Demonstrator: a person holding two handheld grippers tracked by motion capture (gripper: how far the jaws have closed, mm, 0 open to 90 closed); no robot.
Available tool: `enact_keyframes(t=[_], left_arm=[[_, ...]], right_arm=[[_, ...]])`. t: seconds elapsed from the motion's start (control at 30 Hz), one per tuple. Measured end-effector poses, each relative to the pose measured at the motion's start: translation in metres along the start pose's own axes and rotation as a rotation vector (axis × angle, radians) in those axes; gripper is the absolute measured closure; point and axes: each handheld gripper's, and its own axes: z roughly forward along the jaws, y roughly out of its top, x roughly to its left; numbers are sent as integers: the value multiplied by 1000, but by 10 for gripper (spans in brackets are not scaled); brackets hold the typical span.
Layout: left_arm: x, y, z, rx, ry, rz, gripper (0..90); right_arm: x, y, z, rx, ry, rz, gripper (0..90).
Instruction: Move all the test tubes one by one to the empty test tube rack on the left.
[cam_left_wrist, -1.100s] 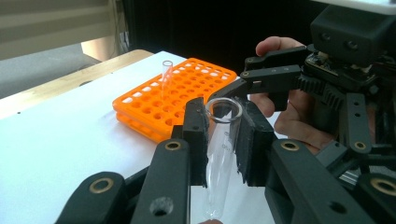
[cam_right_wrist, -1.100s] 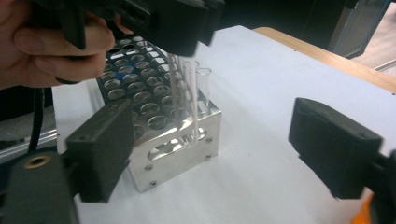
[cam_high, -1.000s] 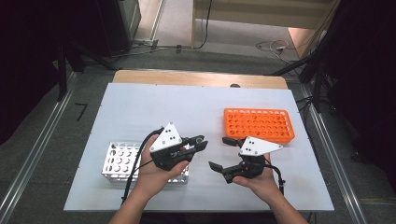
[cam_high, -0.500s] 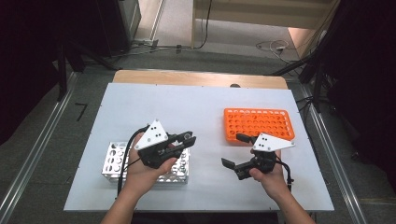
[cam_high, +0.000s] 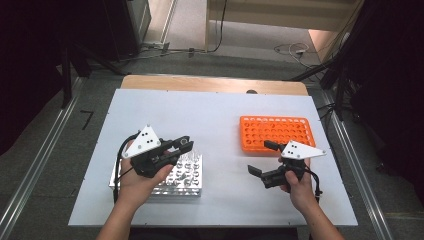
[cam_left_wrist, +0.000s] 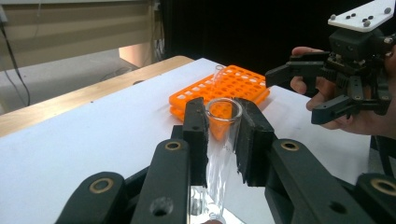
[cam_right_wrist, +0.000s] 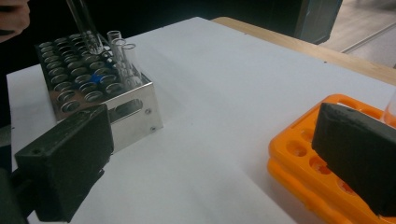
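Left hand: comes in from the bottom edge of the high view, forearm angled up and a little right, wrist over the front left part of the white table (cam_high: 215, 115), fingers wrapped round the body of its tool.
Left gripper (cam_high: 184, 145): held above the metal rack, pointing to the right across the table, grey three-cornered plate uppermost and tilted. Its jaws are closed tight on a clear glass test tube (cam_left_wrist: 221, 140); in the left gripper view the two black pads (cam_left_wrist: 196, 130) press on either side of the tube just under its open rim.
Test tube: upright between those pads, mouth up, its lower end just above the rack.
Metal rack (cam_high: 192, 182): on the table at front left, partly under the left hand; in the right gripper view a few more clear tubes (cam_right_wrist: 122, 58) stand at one corner of it.
Right hand: enters from the bottom right, wrist low, gripping its tool from beneath.
Right gripper (cam_high: 264, 157): just in front of the orange rack, pointing left. Its jaws have just been opening and now stand wide apart with nothing between them.
Orange rack (cam_high: 275, 134): flat on the right half of the table, well apart from the metal rack; one clear tube (cam_left_wrist: 218, 73) stands in it.
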Motion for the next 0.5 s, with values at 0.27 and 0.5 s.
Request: enact_keyframes(t=[0.27,0.5], left_arm=[[9,0,-12,-9,28,-10,759],[19,-4,-21,-6,65,-20,759]], right_arm=[[-7,-2,-5,-3,-23,8,0],[-14,-4,-9,-7,-43,11,0]])
